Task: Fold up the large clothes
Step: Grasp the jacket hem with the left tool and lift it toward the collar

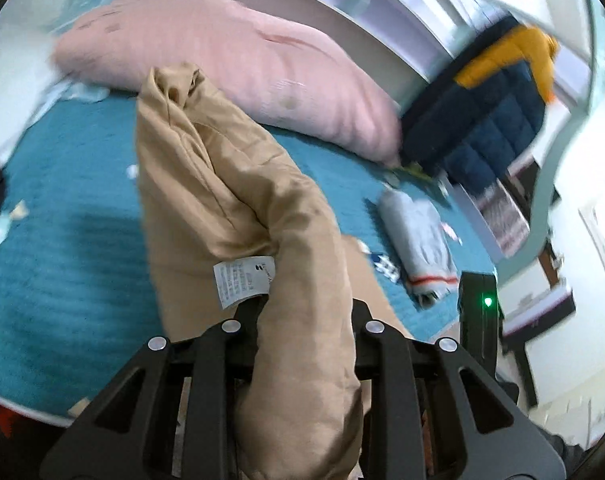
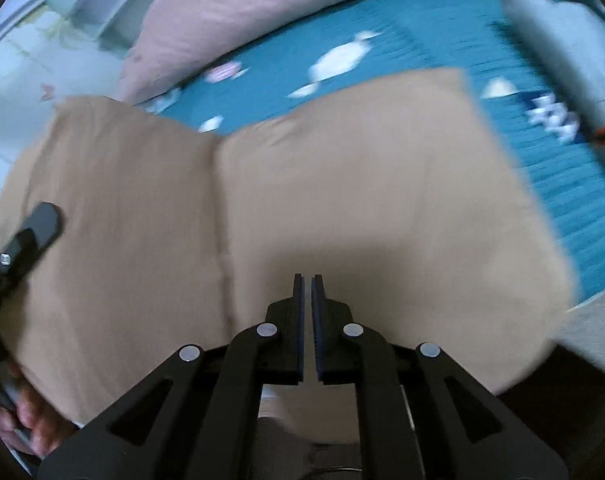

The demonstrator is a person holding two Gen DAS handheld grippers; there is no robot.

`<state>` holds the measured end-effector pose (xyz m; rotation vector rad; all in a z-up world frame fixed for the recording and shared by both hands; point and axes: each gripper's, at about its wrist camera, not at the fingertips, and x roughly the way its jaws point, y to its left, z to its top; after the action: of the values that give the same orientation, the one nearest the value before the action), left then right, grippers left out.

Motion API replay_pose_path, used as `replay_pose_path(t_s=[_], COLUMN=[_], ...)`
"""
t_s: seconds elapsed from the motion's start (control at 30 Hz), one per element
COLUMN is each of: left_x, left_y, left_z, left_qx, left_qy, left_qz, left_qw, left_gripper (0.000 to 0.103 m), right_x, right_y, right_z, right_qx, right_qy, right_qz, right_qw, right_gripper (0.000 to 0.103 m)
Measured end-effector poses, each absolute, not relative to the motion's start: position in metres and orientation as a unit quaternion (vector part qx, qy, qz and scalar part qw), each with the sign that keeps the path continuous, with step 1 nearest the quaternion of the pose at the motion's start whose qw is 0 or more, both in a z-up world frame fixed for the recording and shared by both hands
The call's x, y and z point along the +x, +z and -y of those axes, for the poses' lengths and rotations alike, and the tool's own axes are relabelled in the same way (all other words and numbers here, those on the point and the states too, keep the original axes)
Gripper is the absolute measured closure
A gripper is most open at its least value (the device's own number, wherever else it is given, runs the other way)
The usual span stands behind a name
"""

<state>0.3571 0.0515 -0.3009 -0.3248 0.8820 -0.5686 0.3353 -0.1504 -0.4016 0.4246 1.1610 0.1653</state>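
- Left wrist view: the left gripper (image 1: 302, 320) is clamped on a thick bunched fold of the tan, soft padded garment (image 1: 238, 184), which hangs over the teal ribbed bedspread (image 1: 66, 216); a white care label (image 1: 244, 282) sits at its 9 o'clock
- Right gripper (image 2: 307, 292) has its jaws nearly together on nothing, above the garment lying flat
- A folded grey top (image 1: 416, 240) lies at 3 o'clock, a pink pillow (image 1: 238, 52) at 12
- Carry the fold across squarely, edges matched, then smooth it

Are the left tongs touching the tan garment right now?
Touching. The left wrist view shows the left tongs closed around a bunched fold of the tan garment, with fabric filling the space between both fingers.
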Motion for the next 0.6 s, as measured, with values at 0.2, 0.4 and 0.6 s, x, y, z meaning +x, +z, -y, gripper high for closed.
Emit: replay_pose_path(t_s=[0.2,0.4,0.6], left_x=[0.377,0.38,0.378], left_y=[-0.324,-0.348,-0.361], left_z=[0.04,0.1,0.142], left_qx=[-0.111,-0.077,-0.052], left_qy=[-0.314,-0.333,-0.331], left_qz=[-0.453,-0.477,-0.491], left_qw=[0.827,0.809,0.804], left_gripper=[0.08,0.08,0.08], right_x=[0.326,0.318,0.316], right_y=[-0.419,-0.413,-0.418], right_z=[0.214,0.25,0.281], right_qx=[0.202,0.223,0.225], right_qy=[0.022,0.0,-0.009], right_qz=[-0.544,-0.506,-0.512], right_qw=[0.814,0.833,0.829], right_gripper=[0.098,0.098,0.098])
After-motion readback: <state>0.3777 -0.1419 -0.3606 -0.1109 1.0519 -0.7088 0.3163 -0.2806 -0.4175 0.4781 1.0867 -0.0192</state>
